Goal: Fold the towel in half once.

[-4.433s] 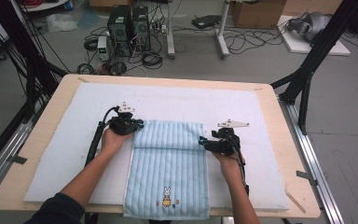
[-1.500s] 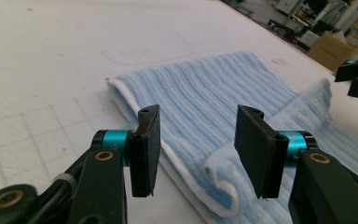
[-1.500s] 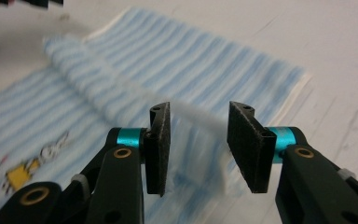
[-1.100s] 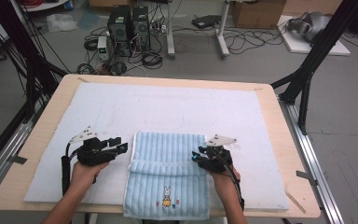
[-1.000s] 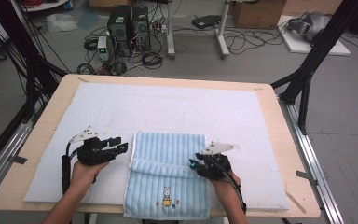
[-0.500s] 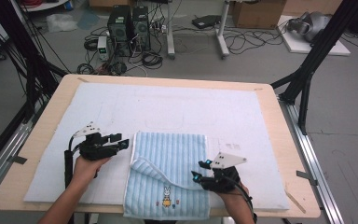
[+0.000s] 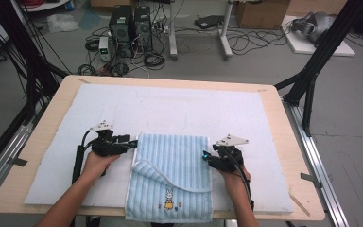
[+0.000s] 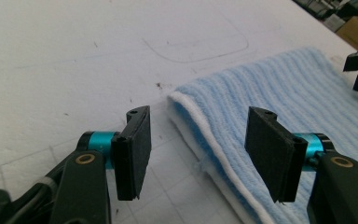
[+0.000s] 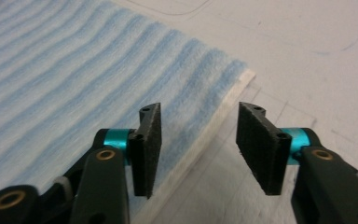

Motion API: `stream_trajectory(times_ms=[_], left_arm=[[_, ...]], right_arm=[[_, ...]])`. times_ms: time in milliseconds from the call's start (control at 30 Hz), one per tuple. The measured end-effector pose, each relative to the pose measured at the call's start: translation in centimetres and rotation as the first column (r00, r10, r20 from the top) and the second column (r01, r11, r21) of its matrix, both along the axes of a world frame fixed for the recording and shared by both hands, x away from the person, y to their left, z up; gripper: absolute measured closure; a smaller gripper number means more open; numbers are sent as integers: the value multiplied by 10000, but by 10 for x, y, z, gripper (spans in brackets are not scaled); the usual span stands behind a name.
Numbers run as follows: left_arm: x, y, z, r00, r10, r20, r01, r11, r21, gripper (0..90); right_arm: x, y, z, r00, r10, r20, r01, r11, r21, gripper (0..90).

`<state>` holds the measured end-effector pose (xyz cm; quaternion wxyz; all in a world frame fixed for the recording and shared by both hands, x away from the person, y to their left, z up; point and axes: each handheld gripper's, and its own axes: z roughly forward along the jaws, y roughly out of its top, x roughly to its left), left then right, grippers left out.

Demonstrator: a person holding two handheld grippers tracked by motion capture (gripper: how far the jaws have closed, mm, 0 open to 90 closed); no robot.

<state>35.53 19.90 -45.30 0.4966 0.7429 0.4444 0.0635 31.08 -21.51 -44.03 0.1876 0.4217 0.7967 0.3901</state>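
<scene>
White padding covers the worktop [image 7: 283, 142]; a blue striped towel [image 7: 175, 170], partly folded, lies at lower centre. Left tool [image 7: 131, 143] and right tool [image 7: 206, 158] flank it, jaws spread, empty. A shallow pinch could catch one layer, skewing the fold.

A white foam mat [image 7: 179, 109] lies under and ahead of both pairs of jaws, a faint rounded outline [image 8: 196, 44] drawn on it beyond them. Farther off, past the wooden table [image 7: 52, 106], computer towers [image 7: 130, 21] and cables [image 7: 246, 42] sit on the floor.
</scene>
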Motion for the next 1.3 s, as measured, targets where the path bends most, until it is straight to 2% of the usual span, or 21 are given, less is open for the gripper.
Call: stream_trajectory(times_ms=[67,133,167,200,267,333,367,400,467,500,567,600,667,700,767,867,933,1100,1167,1300], left_arm=[[3,-5,1,9996,-271,-32,271,9995,148,412],[4,-14,-1,9981,-606,-68,609,9967,538,412],[3,-18,0,9969,-782,16,777,9929,903,411],[3,-21,0,9953,-953,152,930,9892,1133,391],[1,-25,1,9939,-1067,271,1016,9840,1462,366],[0,-27,1,9938,-1012,449,918,9799,1770,396],[-1,-27,1,9936,-998,527,879,9773,1925,473],[-1,-27,1,9935,-982,574,853,9772,1944,534],[-1,-28,1,9884,-1424,526,1303,9737,1871,726],[-2,-29,1,9870,-1497,582,1355,9708,1980,759],[-3,-31,1,9863,-1549,569,1411,9704,1958,815],[-3,-30,1,9859,-1578,556,1442,9699,1964,826],[-1,-28,1,9877,-1514,402,1424,9747,1725,839],[0,-28,1,9903,-1345,333,1282,9804,1494,843],[3,-26,2,9931,-1101,394,1049,9877,1161,851],[9,-24,2,9955,-797,507,753,9936,844,852],[13,-24,1,9967,-753,288,727,9938,838,852],[25,-26,9,9970,-549,547,511,9963,693,852],[30,-26,11,9975,-337,622,309,9985,447,851],[43,-29,13,9978,-181,631,134,9972,738,849]], right_arm=[[5,1,0,10000,-50,-19,50,10000,3,539],[9,1,-2,9998,-11,-221,11,10000,16,556],[11,3,-4,9993,53,-363,-53,10000,-5,566],[12,4,-6,9986,149,-498,-156,9998,-134,574],[14,5,-8,9977,240,-634,-246,9997,-92,583],[15,4,-8,9975,241,-665,-244,9997,-33,601],[15,4,-8,9975,234,-666,-237,9997,-25,618],[15,4,-8,9976,223,-660,-226,9997,-32,637],[14,5,-7,9964,466,-703,-465,9989,27,747],[13,6,-7,9962,541,-681,-540,9985,27,773],[12,7,-7,9954,638,-717,-636,9980,55,811],[12,7,-7,9948,700,-737,-694,9975,106,828],[13,6,-7,9943,770,-744,-758,9970,185,840],[13,6,-8,9947,769,-687,-759,9970,172,842],[14,7,-7,9958,731,-559,-726,9973,101,845],[17,7,-6,9967,670,-454,-667,9977,83,846],[20,7,-5,9974,581,-418,-575,9982,149,846],[32,5,-3,9986,408,-323,-399,9988,295,845],[36,5,-2,9990,323,-324,-313,9990,329,845],[45,6,-1,9996,151,-240,-144,9994,305,845]])
